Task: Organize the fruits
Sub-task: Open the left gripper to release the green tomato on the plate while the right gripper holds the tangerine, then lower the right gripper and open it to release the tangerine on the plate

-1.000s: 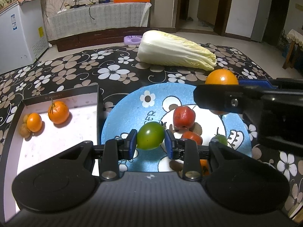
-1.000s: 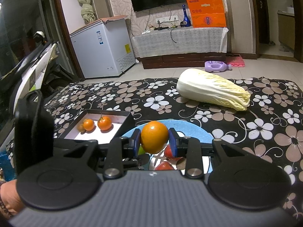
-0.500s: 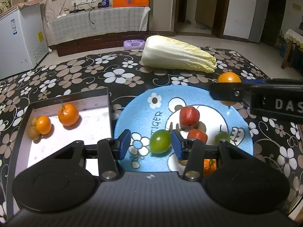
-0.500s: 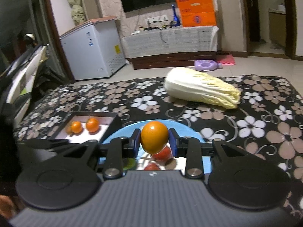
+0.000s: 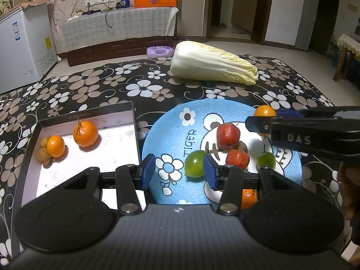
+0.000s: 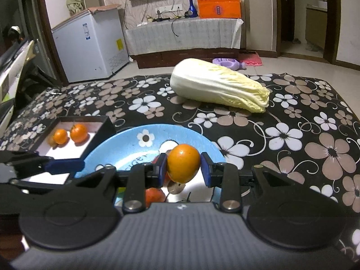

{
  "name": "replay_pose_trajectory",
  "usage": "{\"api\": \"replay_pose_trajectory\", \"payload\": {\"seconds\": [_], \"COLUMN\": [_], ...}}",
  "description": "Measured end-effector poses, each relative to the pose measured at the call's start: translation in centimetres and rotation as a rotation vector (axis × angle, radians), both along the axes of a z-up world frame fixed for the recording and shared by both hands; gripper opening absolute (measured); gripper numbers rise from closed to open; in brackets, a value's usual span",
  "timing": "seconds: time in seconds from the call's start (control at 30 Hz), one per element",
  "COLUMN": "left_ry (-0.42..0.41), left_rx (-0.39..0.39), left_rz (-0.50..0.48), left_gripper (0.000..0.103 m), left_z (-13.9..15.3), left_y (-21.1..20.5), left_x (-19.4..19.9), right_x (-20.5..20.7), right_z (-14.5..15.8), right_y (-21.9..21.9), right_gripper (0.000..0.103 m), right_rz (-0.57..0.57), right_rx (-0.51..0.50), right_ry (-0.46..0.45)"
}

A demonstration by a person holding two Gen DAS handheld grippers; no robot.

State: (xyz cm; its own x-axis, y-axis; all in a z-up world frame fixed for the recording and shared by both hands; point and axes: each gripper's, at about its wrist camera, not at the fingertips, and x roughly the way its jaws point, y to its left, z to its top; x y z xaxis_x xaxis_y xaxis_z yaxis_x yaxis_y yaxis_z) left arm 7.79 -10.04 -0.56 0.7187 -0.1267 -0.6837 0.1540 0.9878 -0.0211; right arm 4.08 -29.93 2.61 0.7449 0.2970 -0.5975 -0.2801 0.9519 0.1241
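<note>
While the left wrist view looks down over the floral cloth (image 5: pixel 144 90), the left gripper (image 5: pixel 178 172) stands with its blue pads apart, nothing pressed between them. A green round fruit (image 5: pixel 194 163) lies on the blue plate (image 5: pixel 171 130) against the inner face of the right-hand pad, with a clear gap to the left-hand pad. Ahead and to the right of the pads sit two red fruits (image 5: pixel 227 135), glossy and slightly dimpled, one behind the other, and a smaller green fruit (image 5: pixel 266 160) beyond them. An orange piece (image 5: pixel 248 196) shows low behind the right finger. Off to the left, the dark-walled tray (image 5: pixel 90 115) holds two mandarins (image 5: pixel 85 133), one with a stem, and small brown fruits in its corner. A napa cabbage (image 5: pixel 211 64) lies far ahead. From the right the right gripper enters, carrying a small orange (image 5: pixel 264 111). Right wrist view: the right gripper (image 6: pixel 183 168) is closed on that orange (image 6: pixel 183 166), smooth, bright, evenly coloured, pinched between both pads just above the plate (image 6: pixel 126 141). Red fruits (image 6: pixel 154 196) are partly hidden below the fingers. The tray (image 6: pixel 105 123) lies ahead-left, the cabbage (image 6: pixel 218 85) farther ahead.
</note>
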Motion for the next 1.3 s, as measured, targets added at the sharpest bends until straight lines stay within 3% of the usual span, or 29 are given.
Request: {"api": "replay_pose_trajectory", "payload": {"seconds": [0.33, 0.67, 0.73, 1.1, 1.3], "left_ry": [0.002, -0.009, -0.012, -0.031, -0.019], "left_rx": [-0.004, -0.017, -0.020, -0.035, -0.046], "left_rz": [0.006, 0.010, 0.011, 0.063, 0.133], "left_gripper": [0.053, 0.053, 0.053, 0.054, 0.054], "left_z": [0.0, 0.4, 0.6, 1.1, 0.8], "left_y": [0.1, 0.7, 0.8, 2.3, 4.8], "left_x": [0.0, -0.2, -0.3, -0.4, -0.8], "right_x": [1.0, 1.0, 1.0, -0.1, -0.8], "right_z": [-1.7, -1.5, -1.4, 1.1, 2.6], "right_y": [0.2, 0.7, 0.9, 1.7, 3.9], "right_gripper": [0.036, 0.038, 0.044, 0.044, 0.044], "right_rz": [-0.056, -0.054, -0.052, -0.044, 0.052], "right_rx": [-0.041, -0.040, -0.045, -0.001, 0.056], "right_ry": [0.015, 0.016, 0.006, -0.099, -0.160]}}
